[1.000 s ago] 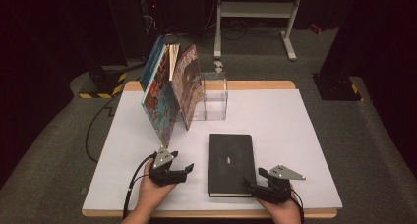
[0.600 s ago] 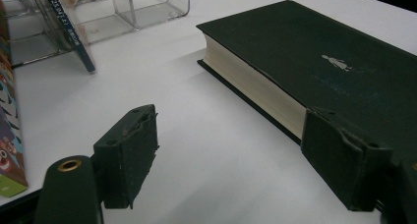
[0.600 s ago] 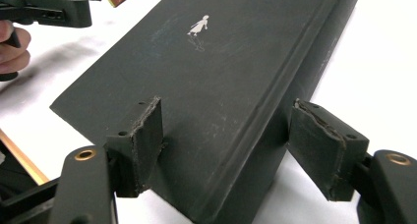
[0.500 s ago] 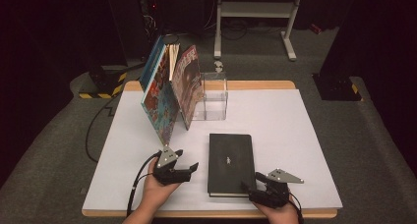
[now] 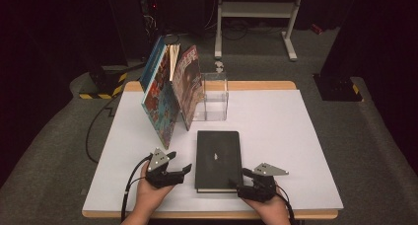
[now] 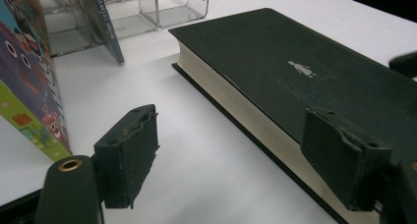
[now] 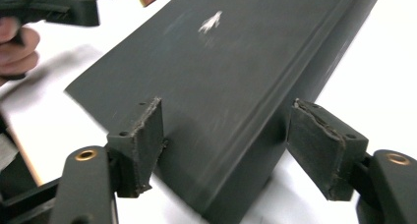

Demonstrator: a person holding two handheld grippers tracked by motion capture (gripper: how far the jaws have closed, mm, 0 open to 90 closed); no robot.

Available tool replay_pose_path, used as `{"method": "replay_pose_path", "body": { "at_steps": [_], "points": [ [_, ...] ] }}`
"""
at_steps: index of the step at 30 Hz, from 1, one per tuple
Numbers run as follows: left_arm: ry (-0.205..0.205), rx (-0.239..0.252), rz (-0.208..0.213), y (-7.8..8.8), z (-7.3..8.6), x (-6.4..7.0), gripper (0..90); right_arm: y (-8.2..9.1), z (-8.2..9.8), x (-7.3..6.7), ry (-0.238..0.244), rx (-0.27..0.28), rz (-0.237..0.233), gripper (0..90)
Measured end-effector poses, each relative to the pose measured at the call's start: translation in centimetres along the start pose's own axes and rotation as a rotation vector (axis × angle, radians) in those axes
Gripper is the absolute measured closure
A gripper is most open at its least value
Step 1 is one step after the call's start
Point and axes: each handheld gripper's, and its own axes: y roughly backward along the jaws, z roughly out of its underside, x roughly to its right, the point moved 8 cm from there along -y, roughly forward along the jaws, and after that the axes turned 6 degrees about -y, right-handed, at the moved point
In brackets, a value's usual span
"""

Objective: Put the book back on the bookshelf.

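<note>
The black book (image 5: 218, 158) lies flat on the white table (image 5: 296, 136), near the front edge, between the two hands. The right gripper (image 5: 246, 181) has its jaws spread around the book's near right corner (one over the cover, the other beside the spine, neither pad pressing as far as I can tell). The left gripper (image 5: 183, 169) hangs open just beside the book's left, page-side edge, holding nothing. The main risk, I judge, is a corner-only pinch: closing on spine and cover there could lift just the cover, letting the heavy page block sag or swing open. If the left jaws then close on the pages' edge, they might crease the paper or slip off. Behind, the picture books (image 5: 167, 94) lean against a clear stand (image 5: 214, 96); swinging the black book up carelessly could knock them over or push the light stand backward. The book's smooth cover may also slide under the worn pads (image 7: 145, 135).
</note>
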Motion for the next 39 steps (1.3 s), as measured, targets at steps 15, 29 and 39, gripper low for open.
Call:
{"method": "replay_pose_path", "body": {
  "at_steps": [15,29,39],
  "points": [
    [0.022,-0.029,0.070,-1.8,0.2,1.7,23.1,0.8,1.9,-0.8,0.085,-0.032,0.030,31.8],
    [0.061,-0.039,0.085,-4.6,-0.5,1.9,22.9,0.3,1.2,-0.6,0.090,-0.025,0.030,33.2],
    [0.108,-0.077,0.091,-6.3,0.2,1.5,20.3,0.2,-1.0,0.0,0.055,0.020,0.042,32.8]
  ]
}}
